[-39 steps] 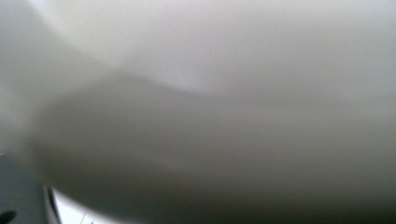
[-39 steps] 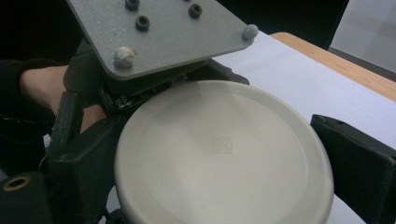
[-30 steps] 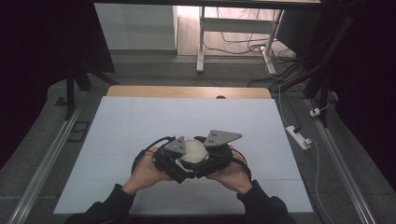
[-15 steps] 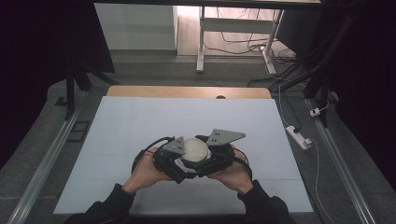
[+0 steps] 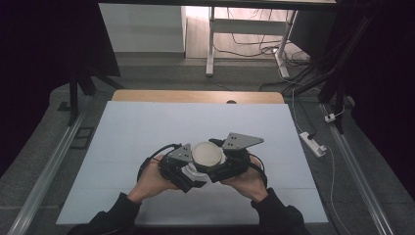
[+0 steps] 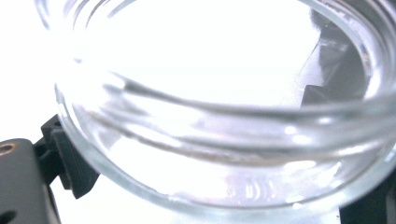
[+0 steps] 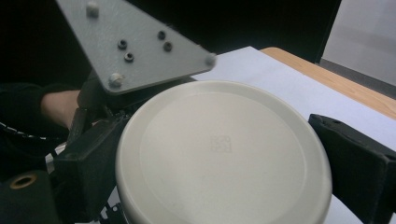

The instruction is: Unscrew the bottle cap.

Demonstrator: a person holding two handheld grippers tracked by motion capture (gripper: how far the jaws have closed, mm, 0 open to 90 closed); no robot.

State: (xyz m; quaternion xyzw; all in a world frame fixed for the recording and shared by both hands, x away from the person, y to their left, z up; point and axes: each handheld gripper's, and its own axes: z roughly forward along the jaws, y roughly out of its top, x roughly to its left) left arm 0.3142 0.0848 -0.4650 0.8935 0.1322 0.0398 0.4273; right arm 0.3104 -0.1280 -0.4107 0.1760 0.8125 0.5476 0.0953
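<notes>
Glass jar (image 6: 224, 140) held at 6 o'clock of tabletop (image 5: 122, 147), clamped in left tongs (image 5: 188, 171). Cream lid (image 7: 219, 154) gripped across by right tongs (image 5: 218, 164). Lid seated on jar; whether tightened or loosened cannot be told.

The jar (image 6: 224, 116) at the centre of the left gripper view was clear, glossy glass with smooth ribbed threads. Its lid (image 7: 219, 154), lower centre of the right gripper view, looked like cream matt plastic. The three-cornered plate (image 7: 135, 42) at upper left was dull grey metal. The table (image 5: 147, 127) had a smooth, matt pale sheet, with a wooden edge (image 5: 195, 96) at its top.
</notes>
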